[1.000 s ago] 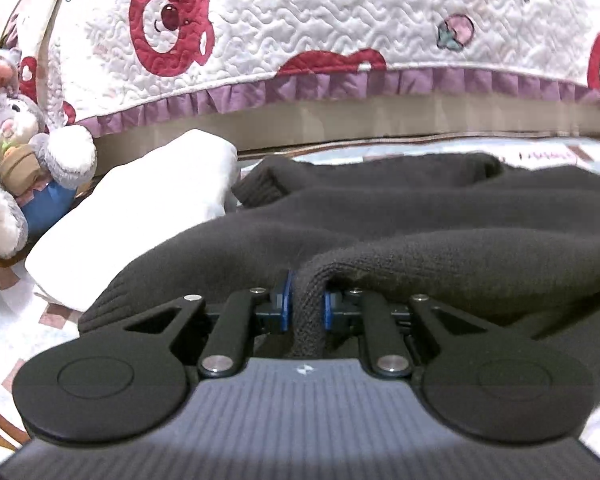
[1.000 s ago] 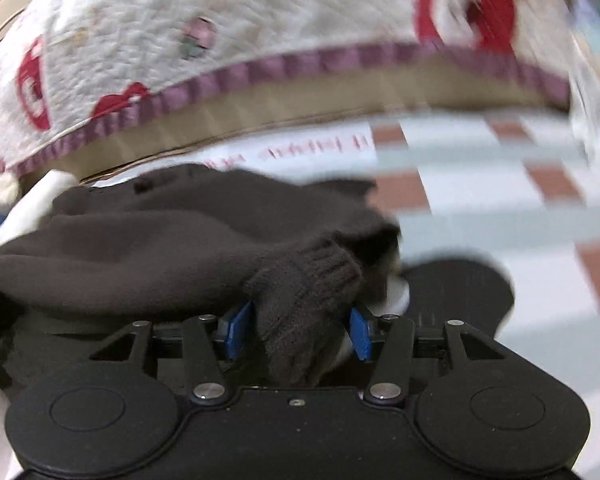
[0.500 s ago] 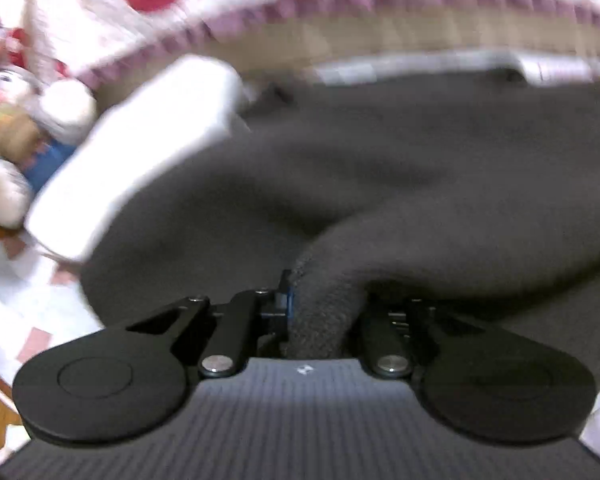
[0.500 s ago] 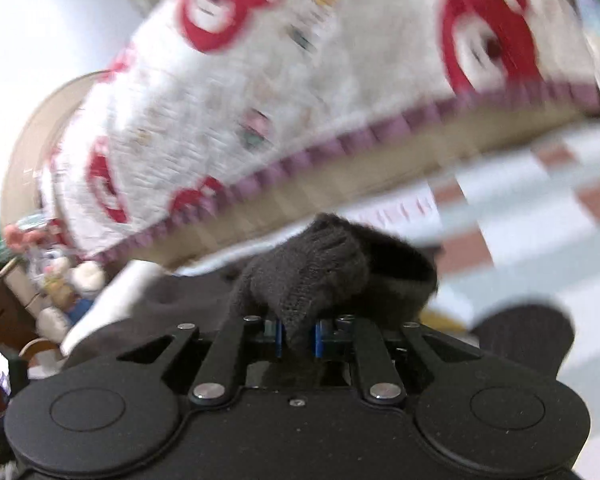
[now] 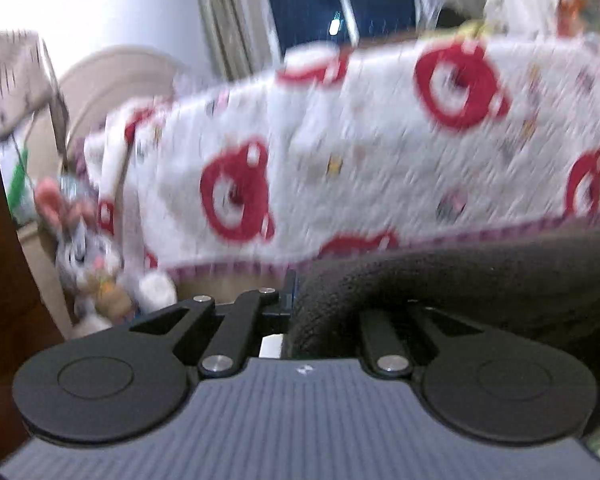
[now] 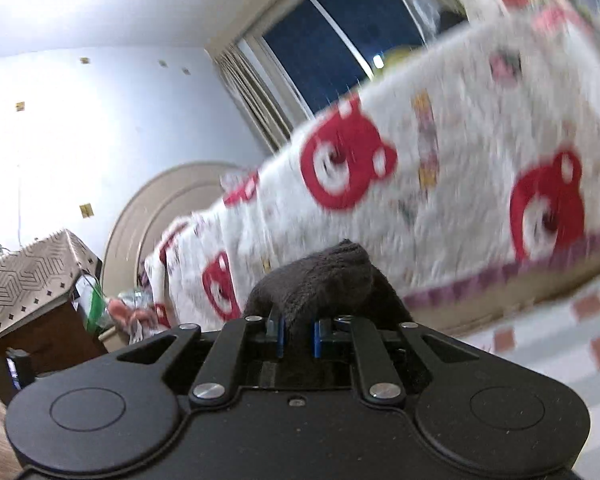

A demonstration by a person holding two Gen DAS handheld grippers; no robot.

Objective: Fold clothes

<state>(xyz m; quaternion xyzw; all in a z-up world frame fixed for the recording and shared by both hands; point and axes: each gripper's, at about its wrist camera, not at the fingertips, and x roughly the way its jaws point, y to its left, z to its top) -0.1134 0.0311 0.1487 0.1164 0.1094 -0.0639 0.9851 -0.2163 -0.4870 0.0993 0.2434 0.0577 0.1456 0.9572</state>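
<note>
Behind both grippers, a bed quilt (image 6: 440,184) with red bears is seen below a dark window (image 6: 340,48). Dark sweater (image 5: 460,292) knit is clamped by the left gripper (image 5: 320,312) and right gripper (image 6: 298,334), raised above a checked mat (image 6: 540,344).

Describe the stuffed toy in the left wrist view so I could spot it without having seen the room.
Start at the white quilt printed with red bears. Follow its purple-trimmed lower edge to its left end. There sits the plush rabbit: grey and white with pink-lined ears, the only toy there.
</note>
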